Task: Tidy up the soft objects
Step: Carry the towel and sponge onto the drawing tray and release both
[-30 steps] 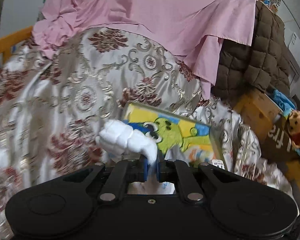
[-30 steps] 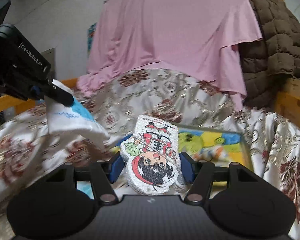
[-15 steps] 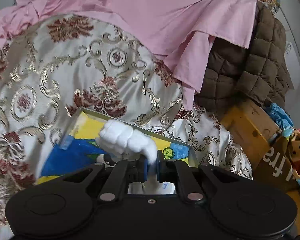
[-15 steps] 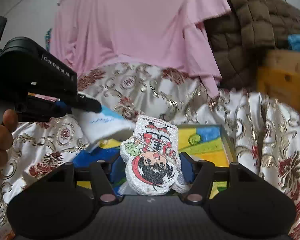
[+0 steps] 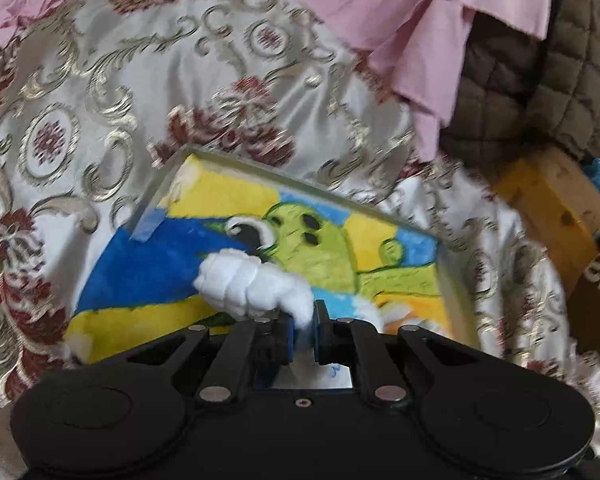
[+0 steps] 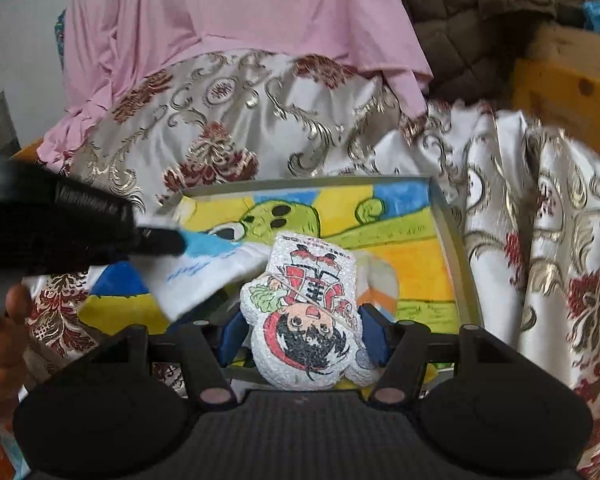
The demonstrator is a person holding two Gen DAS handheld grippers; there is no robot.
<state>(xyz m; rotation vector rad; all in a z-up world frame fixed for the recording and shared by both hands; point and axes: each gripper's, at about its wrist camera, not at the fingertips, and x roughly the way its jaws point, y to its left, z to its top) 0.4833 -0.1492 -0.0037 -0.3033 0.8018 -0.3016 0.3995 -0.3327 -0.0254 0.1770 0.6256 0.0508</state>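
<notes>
Now over the tray [image 5: 446, 280], a shallow metal-rimmed box lined with a yellow, blue and green cartoon mat [image 5: 332, 256], lying on the floral satin bedspread [image 5: 100, 80]. Left gripper [image 5: 303, 330]: fingers pinched almost fully together on a corner of a white plush toy [image 5: 252, 284], hanging above the mat's blue patch. Same toy from the right wrist: white cloth with a pale blue edge [image 6: 204, 268], gripped by the left gripper [image 6: 168, 240], a person's hand [image 6: 0, 344] on its handle. Right gripper [image 6: 304, 344]: fingers roughly half apart, pressed against both sides of a flat cushion [image 6: 308, 312] printed with a red-robed cartoon figure, head toward the camera, held above the tray's near edge. Behind, pink sheet [image 6: 228, 12] draped over the bedspread, brown quilted jacket [image 5: 540, 88] beside it.
</notes>
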